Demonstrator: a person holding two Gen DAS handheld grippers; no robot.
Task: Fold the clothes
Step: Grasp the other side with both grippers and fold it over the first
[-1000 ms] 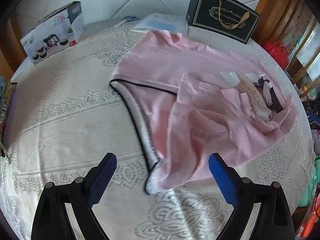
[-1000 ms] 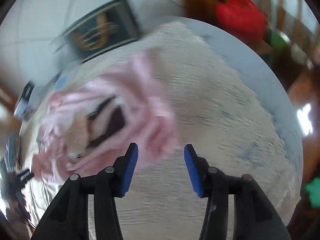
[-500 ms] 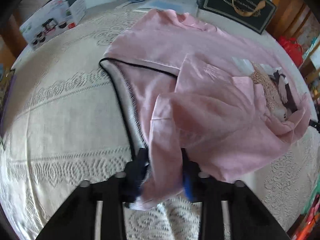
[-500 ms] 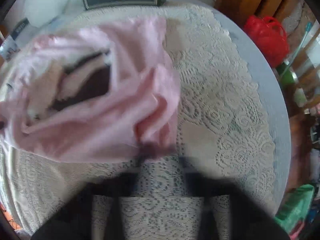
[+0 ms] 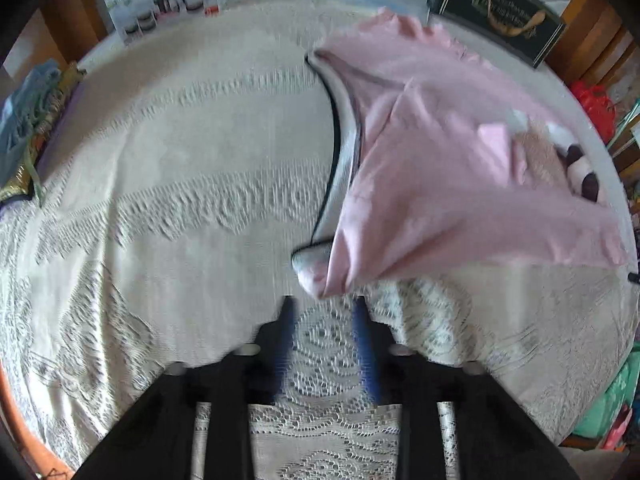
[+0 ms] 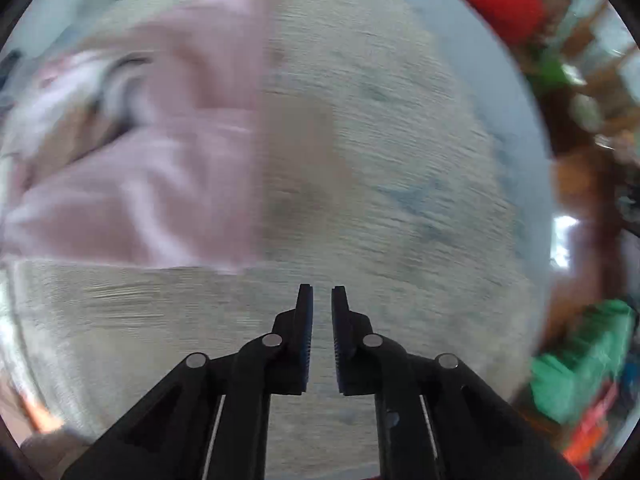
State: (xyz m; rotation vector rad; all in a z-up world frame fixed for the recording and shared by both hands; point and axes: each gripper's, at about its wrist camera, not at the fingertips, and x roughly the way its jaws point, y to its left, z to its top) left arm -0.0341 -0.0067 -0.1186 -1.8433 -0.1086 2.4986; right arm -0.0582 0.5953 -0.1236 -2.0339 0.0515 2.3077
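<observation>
Pink garment (image 5: 460, 184) lies bunched on the lace-covered surface (image 5: 180, 184), free of both tools.

In the left wrist view, the left hand-held gripper (image 5: 326, 312) has its blue pads apart with only lace between them; its jaws have just been opening, and the garment's lower corner with the dark-edged grey trim (image 5: 340, 148) lies just beyond the tips, not pinched. In the blurred right wrist view, the right hand-held gripper (image 6: 322, 294) is nearly closed with a thin gap and nothing inside it; its jaws have opened a little just now, and the garment lies to the upper left of it, apart. A dark gift box (image 5: 500, 12) stands at the far edge.
</observation>
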